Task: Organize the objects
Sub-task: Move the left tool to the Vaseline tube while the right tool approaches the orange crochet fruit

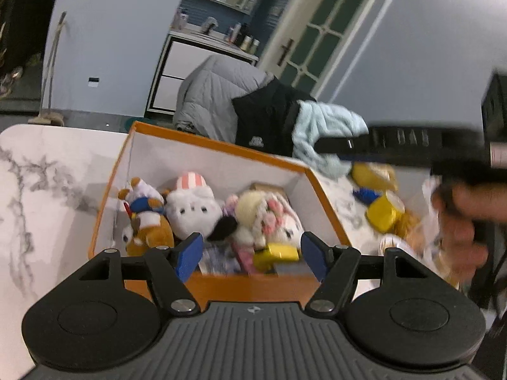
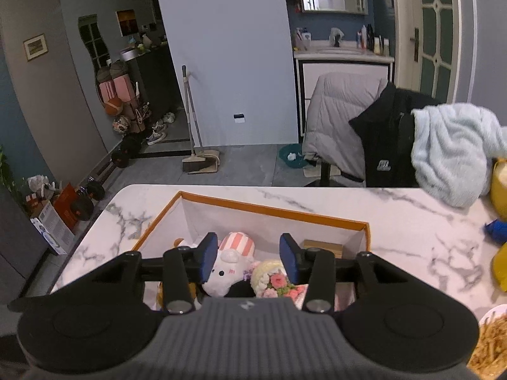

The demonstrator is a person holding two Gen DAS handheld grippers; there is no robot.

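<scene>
So the orange box (image 1: 218, 155) sits on the marble table (image 1: 47, 171) and it's already pretty full of soft toys — a white plush with a pink striped cap (image 1: 193, 202), a brown and white one (image 1: 142, 221) at the left end, a cream one with pink flowers (image 1: 269, 215), plus something yellow (image 1: 275, 251) and flat stuff underneath near the front wall. Makes sense as the collecting bin, since it's open-topped and right in the middle where both hands can reach it. The left claw (image 1: 252, 258) hangs over the near edge of the box with its blue pads spread fairly wide and nothing between them. The right claw (image 2: 248, 261) is also over the box, jaws narrower but still apart, empty as far as I can see — the toys just show through the gap from below. My guess is both are lifting away to fetch more. Off to the right of the box there's a yellow toy (image 1: 380, 199) on the table, probably next in line, but it's blurred and half covered by the person's hand (image 1: 462, 221) and the other gripper's body, so I can't say what it really is. A plate of something stringy (image 2: 491, 342) is cut off at the corner, and the jackets on the chair (image 2: 348, 126) hide whatever's behind the table.
</scene>
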